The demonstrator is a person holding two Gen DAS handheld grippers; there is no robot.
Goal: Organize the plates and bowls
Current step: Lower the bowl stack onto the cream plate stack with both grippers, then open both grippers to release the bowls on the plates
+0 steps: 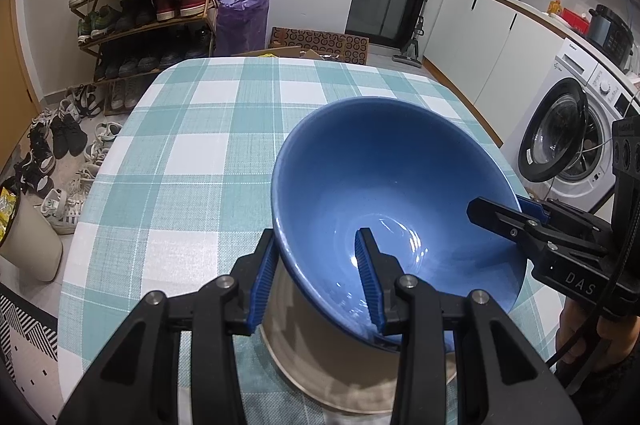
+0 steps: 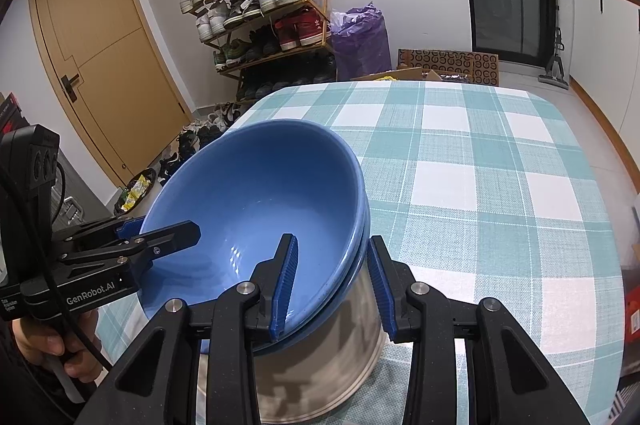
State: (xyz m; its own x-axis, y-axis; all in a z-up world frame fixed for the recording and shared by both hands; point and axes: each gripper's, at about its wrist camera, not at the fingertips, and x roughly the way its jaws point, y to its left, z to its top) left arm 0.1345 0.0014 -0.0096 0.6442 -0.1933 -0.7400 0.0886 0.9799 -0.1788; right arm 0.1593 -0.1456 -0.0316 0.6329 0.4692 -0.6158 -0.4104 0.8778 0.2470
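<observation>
Table: a table under a teal-and-white checked cloth (image 1: 224, 145) fills the middle of both views; apart from the one stack at lower centre, no other plates or bowls show on it.
Steel pot: a shiny cylindrical steel pot (image 2: 320, 365) stands on the cloth at the bottom of each frame and carries the bowls.
Bowls: glossy blue ceramic bowls (image 1: 384, 185) sit tilted on the pot; the right wrist view shows two rims nested one inside the other (image 2: 360, 217).
Progress: the nesting looks done for these two, judging by the rims; levelling or moving the stack seems to remain. No plate is visible.
Left gripper: the left gripper (image 1: 320, 277) straddles the near rim, jaws narrow, one blue pad inside and one outside; it appears to pinch the wall.
Right gripper: the right gripper (image 2: 332, 285) straddles the opposite rim, but a gap shows beside its outer pad, so contact cannot be told.
Writing: "GenRobot.AI" (image 2: 94, 296) on the left gripper's body; "DAS" (image 1: 580, 285) on the right gripper's body; the washing machine's (image 1: 576, 137) badge is too small to read.
</observation>
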